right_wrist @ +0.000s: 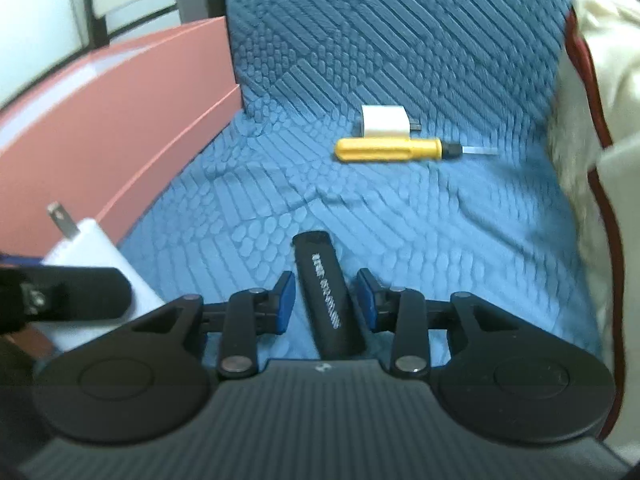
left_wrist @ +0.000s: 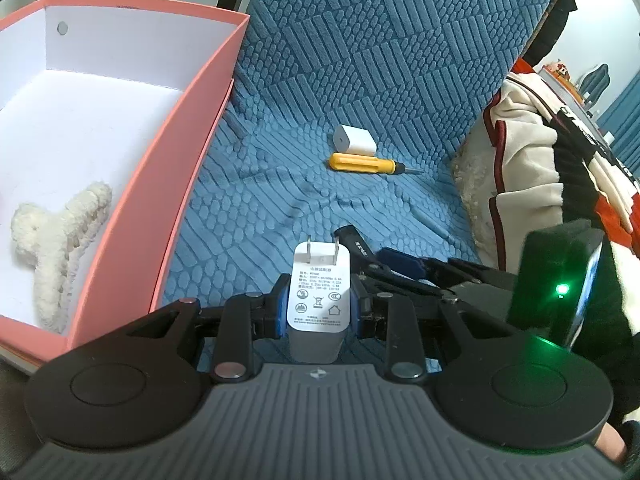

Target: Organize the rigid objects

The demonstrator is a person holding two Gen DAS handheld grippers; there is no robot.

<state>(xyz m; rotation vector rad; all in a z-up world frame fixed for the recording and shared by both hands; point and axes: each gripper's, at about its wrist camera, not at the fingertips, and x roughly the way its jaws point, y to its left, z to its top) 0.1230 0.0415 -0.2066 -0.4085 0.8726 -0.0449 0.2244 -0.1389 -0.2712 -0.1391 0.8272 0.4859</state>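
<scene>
While the left tool (left_wrist: pixel 319 308) clamps one white two-prong power adapter (left_wrist: pixel 318 292) just beside the pink box (left_wrist: pixel 160 200), the right tool (right_wrist: pixel 326 300) straddles one black lettered stick (right_wrist: pixel 326 300) lying on the sofa's blue cover (right_wrist: pixel 440 240), its pads a little apart from the sides, not yet gripping. Advice: centre the pads on the stick before closing; carry the adapter over the box wall before letting go.

Count:
- small white charger (left_wrist: pixel 355 140): one
- yellow-handled screwdriver (left_wrist: pixel 366 163): one, just beside it
- fluffy cream hair claw (left_wrist: pixel 56 240): one, in the box
</scene>
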